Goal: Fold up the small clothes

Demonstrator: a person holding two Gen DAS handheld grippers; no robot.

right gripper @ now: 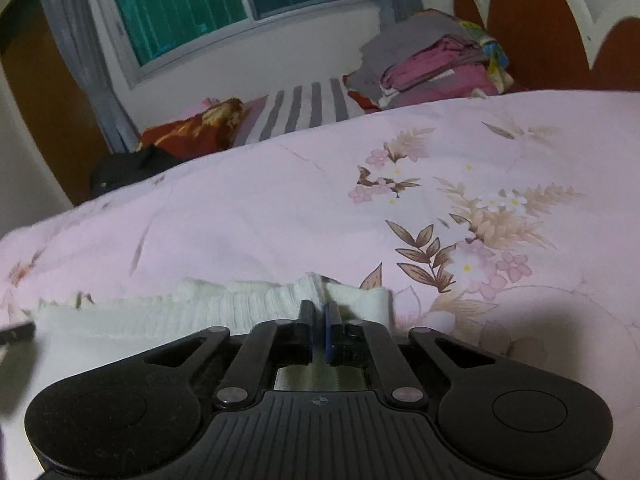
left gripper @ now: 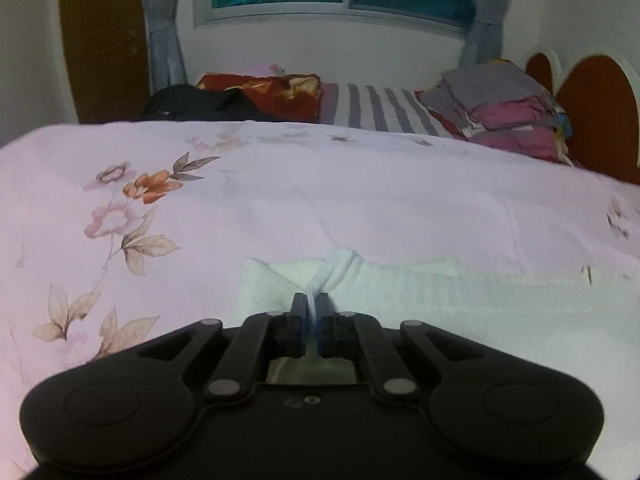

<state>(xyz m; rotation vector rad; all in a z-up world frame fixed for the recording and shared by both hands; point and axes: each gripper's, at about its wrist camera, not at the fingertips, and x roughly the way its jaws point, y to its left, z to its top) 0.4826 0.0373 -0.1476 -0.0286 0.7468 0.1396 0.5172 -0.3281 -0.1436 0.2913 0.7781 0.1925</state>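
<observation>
The left gripper [left gripper: 311, 300] is clamping a bunched pinch of the small white ribbed knit garment [left gripper: 400, 288], its jaws closed on a peak of cloth that is rising between them. The right gripper [right gripper: 319, 307] is likewise closing on the same garment [right gripper: 224, 308] near its other end, with cloth gathered up at its tips.

The garment is lying across the pink floral cotton bedspread [left gripper: 320, 184], at six o'clock in both wrist views, just ahead of each claw.

The main risk, as I judge it, is that each pinch is catching the bedspread as well as the garment; the sheet is puckering toward the left claw, so a lift could be dragging the cover up with it. The grips also look shallow, taking only a thin ridge of stretchy knit, which could be slipping free mid-fold. Uneven pulling between the two hands could be stretching the soft ribbing and leaving a crooked fold.

The knit is looking soft, limp and finely ribbed, with a rolled edge; the bedspread is smooth and thin, creasing easily.
</observation>
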